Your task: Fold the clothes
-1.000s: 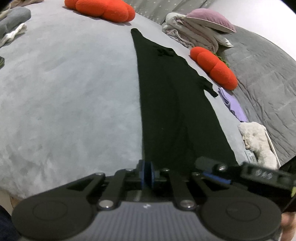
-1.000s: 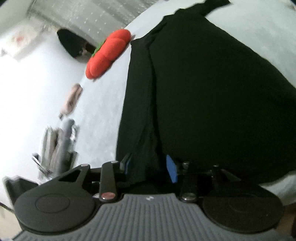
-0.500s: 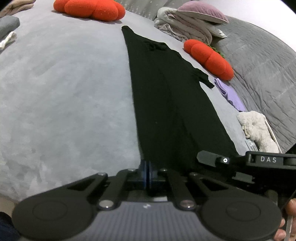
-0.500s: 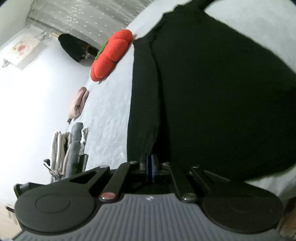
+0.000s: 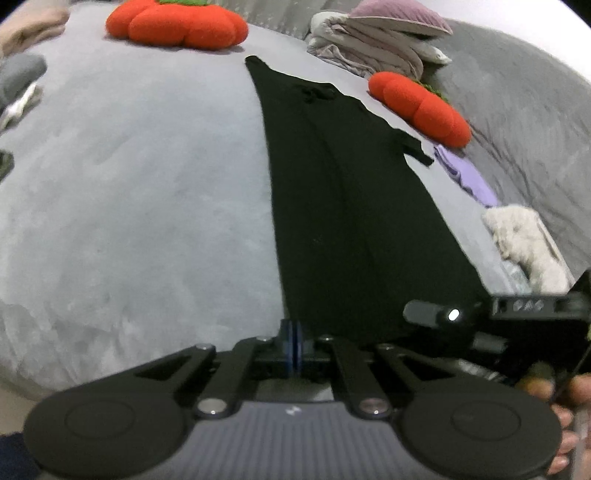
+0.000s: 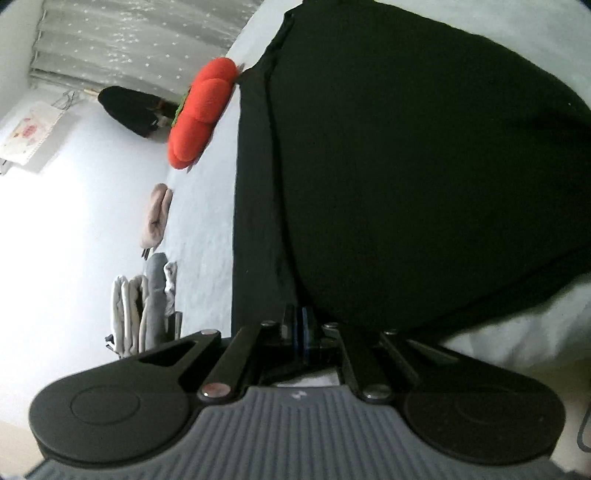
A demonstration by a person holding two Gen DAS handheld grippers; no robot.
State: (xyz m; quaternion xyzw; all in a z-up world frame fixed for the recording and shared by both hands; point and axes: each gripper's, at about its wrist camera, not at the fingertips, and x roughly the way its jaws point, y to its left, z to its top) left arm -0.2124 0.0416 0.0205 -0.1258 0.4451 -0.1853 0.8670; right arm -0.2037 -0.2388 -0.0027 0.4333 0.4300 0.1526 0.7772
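A long black garment [image 5: 343,192] lies flat and lengthwise on the grey bedspread [image 5: 140,177], its neck end far away. My left gripper [image 5: 293,341] is shut at the garment's near left hem corner, blue pads pressed together on the edge. In the same view my right gripper [image 5: 417,314] comes in from the right at the near right hem. In the right wrist view the right gripper [image 6: 299,325] is shut on a fold of the black garment [image 6: 424,166], which fills most of that picture.
Two red pumpkin-shaped cushions [image 5: 177,26] [image 5: 421,107] lie at the far end and right of the garment. A pile of bedding with a mauve pillow [image 5: 384,40], a lilac cloth [image 5: 465,177], a cream fluffy item [image 5: 524,243] and folded clothes [image 6: 147,302] lie around. A hand [image 5: 561,413] holds the right gripper.
The right gripper's jaws went from wide apart to shut on the hem fold. The left jaws closed the last bit. Both views rolled slightly.
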